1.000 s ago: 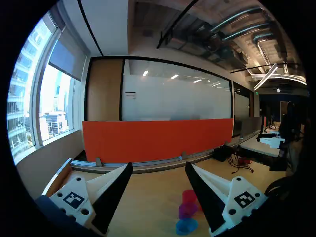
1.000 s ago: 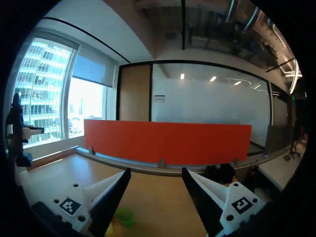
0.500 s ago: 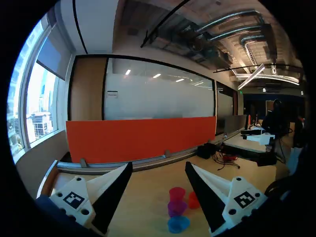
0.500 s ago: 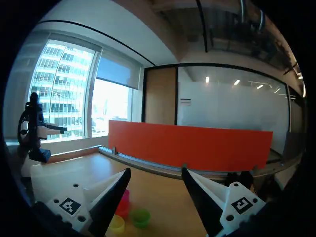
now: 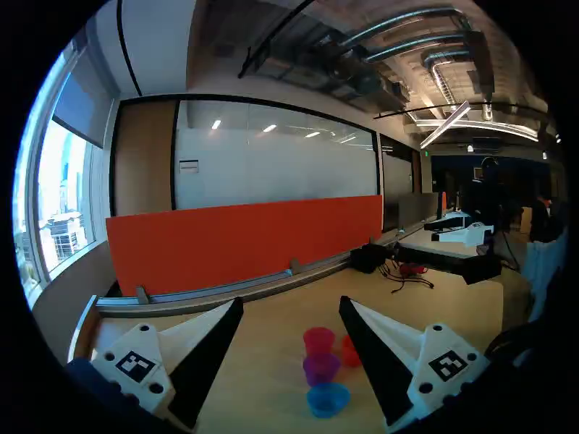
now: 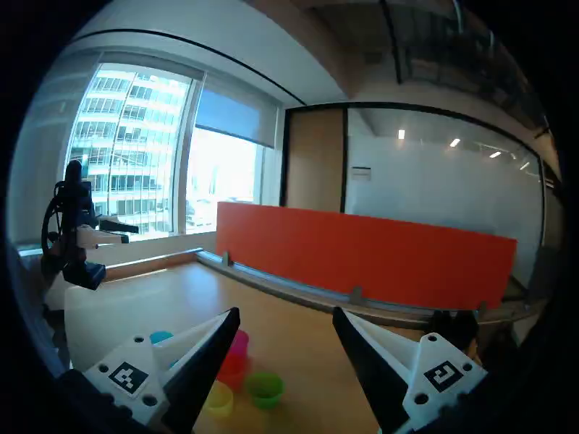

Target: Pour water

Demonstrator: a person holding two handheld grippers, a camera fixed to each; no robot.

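The cups [image 5: 320, 367] stand upright in a tight cluster on the tabletop [image 5: 275, 390]. They lie ahead of and below the left tool [image 5: 289, 299], framed between its fingers and a little toward its right one. The blue cup [image 5: 327, 398] is closest to it and the pink cup [image 5: 318, 338] farthest. In the right gripper view the cluster sits low, off toward the left finger of the right tool [image 6: 284, 311], with a green cup [image 6: 264, 388] nearest. So the cups lie between the two hands, and I judge the left tool the better lined up for a reach. Both tools are spread wide and hold nothing. From these low angles I cannot tell whether any cup holds water. The tabletop is pale wood, backed by an orange divider [image 5: 239, 242]. A tall window [image 6: 130, 152] lights one side of the office.
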